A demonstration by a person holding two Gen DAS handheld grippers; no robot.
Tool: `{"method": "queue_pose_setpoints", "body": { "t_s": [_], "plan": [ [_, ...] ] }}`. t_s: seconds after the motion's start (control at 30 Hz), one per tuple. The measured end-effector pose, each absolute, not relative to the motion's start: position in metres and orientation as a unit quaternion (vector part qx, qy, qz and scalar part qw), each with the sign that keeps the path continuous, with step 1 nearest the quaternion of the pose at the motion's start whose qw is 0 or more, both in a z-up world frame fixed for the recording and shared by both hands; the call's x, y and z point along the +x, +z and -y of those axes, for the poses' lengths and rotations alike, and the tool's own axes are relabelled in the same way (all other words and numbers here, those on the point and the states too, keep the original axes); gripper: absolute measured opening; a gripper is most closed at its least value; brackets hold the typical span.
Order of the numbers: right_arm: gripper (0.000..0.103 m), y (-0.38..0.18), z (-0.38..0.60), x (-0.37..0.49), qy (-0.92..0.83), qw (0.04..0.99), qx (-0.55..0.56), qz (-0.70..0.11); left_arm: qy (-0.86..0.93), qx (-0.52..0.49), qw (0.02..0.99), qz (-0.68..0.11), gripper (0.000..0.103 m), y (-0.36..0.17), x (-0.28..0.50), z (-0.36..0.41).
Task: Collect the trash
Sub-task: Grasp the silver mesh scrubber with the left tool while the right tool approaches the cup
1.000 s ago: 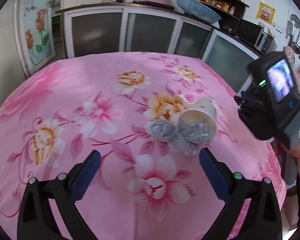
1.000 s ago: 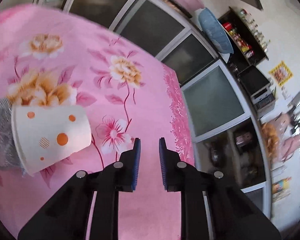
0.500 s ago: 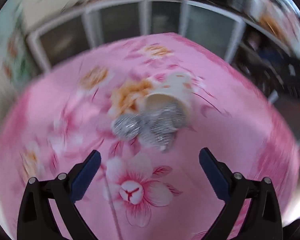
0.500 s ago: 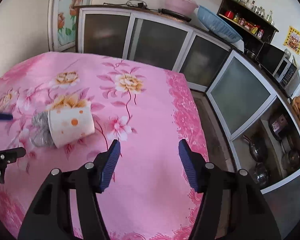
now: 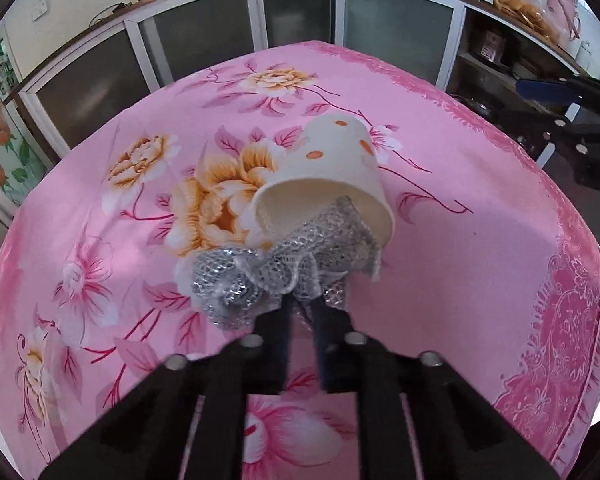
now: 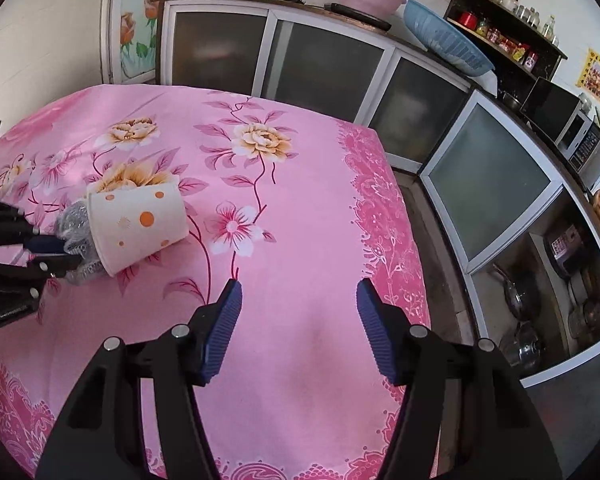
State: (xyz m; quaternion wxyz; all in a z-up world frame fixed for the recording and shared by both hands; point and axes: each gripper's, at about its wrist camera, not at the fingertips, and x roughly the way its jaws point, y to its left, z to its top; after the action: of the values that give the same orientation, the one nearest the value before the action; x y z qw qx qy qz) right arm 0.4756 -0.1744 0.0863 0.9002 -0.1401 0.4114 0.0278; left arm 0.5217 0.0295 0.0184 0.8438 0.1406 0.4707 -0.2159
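A white paper cup with orange dots [image 5: 332,176] lies on its side on the pink flowered tablecloth [image 5: 480,264]. A crumpled silver mesh wrapper [image 5: 276,272] spills out of the cup's mouth. My left gripper [image 5: 302,312] is shut on the near edge of the wrapper. In the right wrist view the cup [image 6: 138,226] and the wrapper [image 6: 74,224] lie at the left, with the left gripper [image 6: 66,254] beside them. My right gripper [image 6: 298,324] is open and empty above the cloth, to the right of the cup.
The table's right edge [image 6: 396,216] drops to the floor beside low cabinets with frosted glass doors [image 6: 484,184]. More cabinets [image 5: 204,40] run behind the table. Pots [image 6: 520,344] sit on a low shelf at the right.
My left gripper has moved up to the silver wrapper and shut on it. My right gripper has opened wide and drawn back from the cup.
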Motion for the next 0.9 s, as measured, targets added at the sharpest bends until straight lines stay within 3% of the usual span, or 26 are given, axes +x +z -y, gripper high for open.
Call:
{"method": "queue_pose_setpoints", "body": {
  "t_s": [0.23, 0.33, 0.4, 0.57, 0.73, 0.87, 0.9],
  "plan": [
    [0.057, 0.075, 0.125, 0.473, 0.040, 0.898, -0.161, -0.408, -0.236, 0.082, 0.860, -0.445, 0.003, 0.040, 0.498, -0.058],
    [0.066, 0.073, 0.098, 0.469, 0.029, 0.901, -0.183, -0.391, -0.229, 0.076, 0.868, -0.434, 0.003, 0.050, 0.478, -0.076],
    [0.083, 0.071, 0.083, 0.468, 0.013, 0.904, -0.194, -0.380, -0.221, 0.069, 0.873, -0.430, 0.003, 0.054, 0.467, -0.090],
    [0.090, 0.060, 0.046, 0.474, -0.064, 0.903, -0.257, -0.338, -0.207, 0.048, 0.881, -0.423, 0.003, 0.058, 0.452, -0.120],
    [0.092, 0.044, 0.028, 0.495, -0.140, 0.883, -0.314, -0.320, -0.206, 0.031, 0.886, -0.415, 0.003, 0.063, 0.444, -0.136],
    [0.091, 0.039, 0.048, 0.513, -0.154, 0.878, -0.291, -0.347, -0.209, 0.033, 0.888, -0.409, 0.003, 0.066, 0.439, -0.141],
    [0.082, 0.037, 0.055, 0.518, -0.152, 0.878, -0.279, -0.358, -0.209, 0.032, 0.888, -0.408, 0.003, 0.066, 0.438, -0.142]
  ]
}}
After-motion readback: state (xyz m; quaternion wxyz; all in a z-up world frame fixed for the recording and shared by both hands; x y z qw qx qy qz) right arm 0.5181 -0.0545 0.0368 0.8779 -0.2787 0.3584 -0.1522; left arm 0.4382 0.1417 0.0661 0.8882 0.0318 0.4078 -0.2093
